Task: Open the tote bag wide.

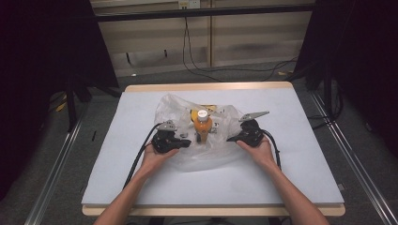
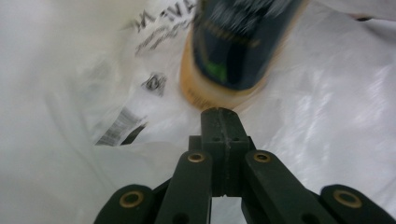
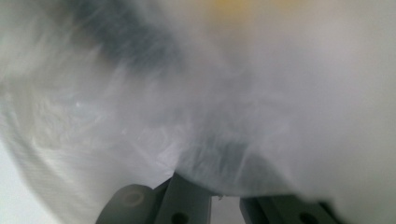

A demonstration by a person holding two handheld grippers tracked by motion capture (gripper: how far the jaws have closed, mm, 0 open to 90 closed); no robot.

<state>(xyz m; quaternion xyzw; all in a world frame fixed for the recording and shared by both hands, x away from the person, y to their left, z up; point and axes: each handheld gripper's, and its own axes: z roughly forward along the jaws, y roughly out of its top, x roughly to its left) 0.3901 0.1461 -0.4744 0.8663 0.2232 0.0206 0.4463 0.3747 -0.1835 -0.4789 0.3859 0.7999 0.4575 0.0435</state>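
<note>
A crumpled clear plastic bag (image 1: 211,157) with black print lies in the middle of the table. An orange bottle (image 1: 202,124) with a white cap and a dark label stands upright in its folds. My left gripper (image 1: 187,143) rests on the bag just left of the bottle. In the left gripper view its jaws are pressed together, the left gripper (image 2: 222,114) nearly touching the bottle (image 2: 233,51) at its base, with nothing visible between them. My right gripper (image 1: 231,139) sits on the bag at the bottle's right. Bag film (image 3: 224,93) drapes over its jaws and hides the tips.
A pale blue-grey mat (image 1: 295,159) covers the wooden table (image 1: 211,86). Black cables (image 1: 138,159) trail from each gripper towards the person. Behind the table are dark curtains, a floor cable (image 1: 220,72) and metal rails (image 1: 54,173) on both sides.
</note>
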